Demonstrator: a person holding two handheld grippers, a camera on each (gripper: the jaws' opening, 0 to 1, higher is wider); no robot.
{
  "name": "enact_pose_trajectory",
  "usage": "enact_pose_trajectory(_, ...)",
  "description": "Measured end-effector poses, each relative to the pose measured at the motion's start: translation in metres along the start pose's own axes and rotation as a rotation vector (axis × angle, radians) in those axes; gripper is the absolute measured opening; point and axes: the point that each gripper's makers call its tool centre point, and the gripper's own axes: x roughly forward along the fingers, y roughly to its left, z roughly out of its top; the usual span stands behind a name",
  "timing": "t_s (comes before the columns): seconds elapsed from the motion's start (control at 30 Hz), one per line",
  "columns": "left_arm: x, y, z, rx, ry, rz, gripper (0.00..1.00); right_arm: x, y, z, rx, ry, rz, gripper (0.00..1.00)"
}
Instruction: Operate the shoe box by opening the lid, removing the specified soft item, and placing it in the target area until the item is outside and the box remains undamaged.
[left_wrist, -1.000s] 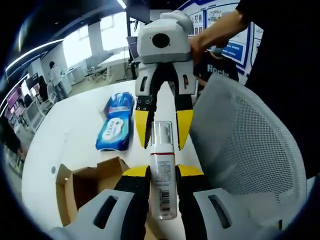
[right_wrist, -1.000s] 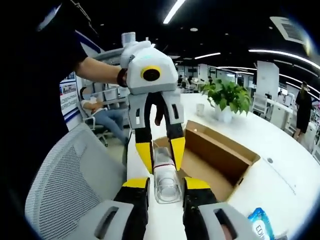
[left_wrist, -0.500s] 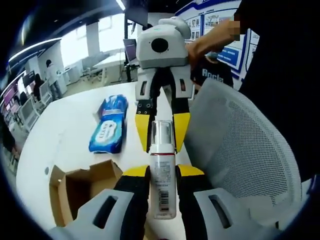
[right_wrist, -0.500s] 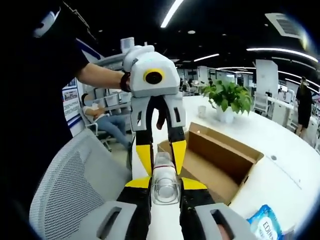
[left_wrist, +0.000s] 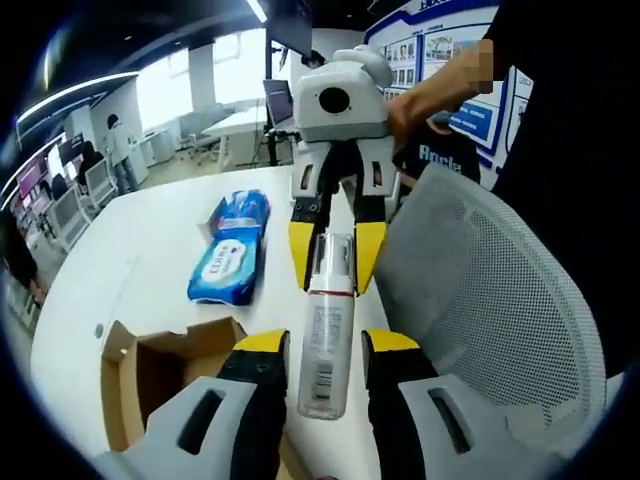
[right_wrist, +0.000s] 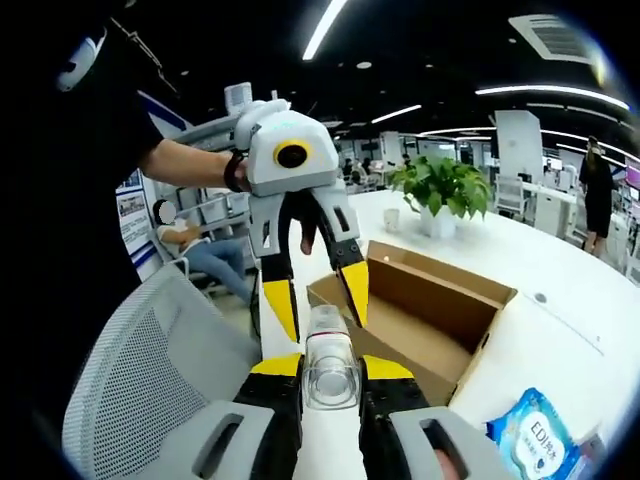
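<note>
Bottle (left_wrist: 325, 340) up in the air between both grippers, over the worktop (left_wrist: 130, 260) edge. Left gripper (left_wrist: 325, 345) w/ jaws spread, bottle body in the gap, not pinched. Right gripper (right_wrist: 330, 365) clamps tight on the bottle's clear cap end (right_wrist: 330, 370). In right gripper view the left gripper's yellow tips stand apart either side of the bottle. Box (right_wrist: 420, 320) sits open on worktop, wipes pack (left_wrist: 232, 258) lies beyond it, mesh chair (left_wrist: 500, 300) alongside.
</note>
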Motion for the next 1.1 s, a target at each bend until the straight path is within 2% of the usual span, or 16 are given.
enact_pose_trajectory(0.07,-0.002,0.003,0.002,-0.025,-0.023,0.019,0.31,-0.003,-0.002,-0.003,0.006,0.001,-0.008,0.16)
enact_pose_trajectory(0.27,-0.011,0.02,0.014,-0.162,-0.155,0.119,0.34,-0.011,-0.004,-0.011,0.017,0.006,-0.024,0.16)
enact_pose_trajectory(0.4,-0.014,0.025,0.015,-0.209,-0.193,0.17,0.34,-0.018,-0.006,-0.021,0.029,0.02,-0.035,0.16)
enact_pose_trajectory(0.57,-0.018,0.034,0.008,-0.266,-0.216,0.257,0.38,-0.029,-0.008,-0.03,0.048,0.025,-0.057,0.16)
enact_pose_trajectory(0.73,-0.021,0.036,-0.003,-0.314,-0.222,0.311,0.38,-0.041,-0.011,-0.041,0.054,0.042,-0.075,0.16)
enact_pose_trajectory(0.83,-0.023,0.038,-0.013,-0.378,-0.243,0.371,0.39,-0.047,-0.014,-0.046,0.063,0.044,-0.083,0.16)
enact_pose_trajectory(0.93,-0.022,0.035,-0.026,-0.444,-0.254,0.404,0.39,-0.055,-0.018,-0.052,0.074,0.048,-0.093,0.16)
enact_pose_trajectory(1.1,-0.023,0.029,-0.033,-0.488,-0.267,0.449,0.39,-0.067,-0.026,-0.061,0.091,0.053,-0.111,0.16)
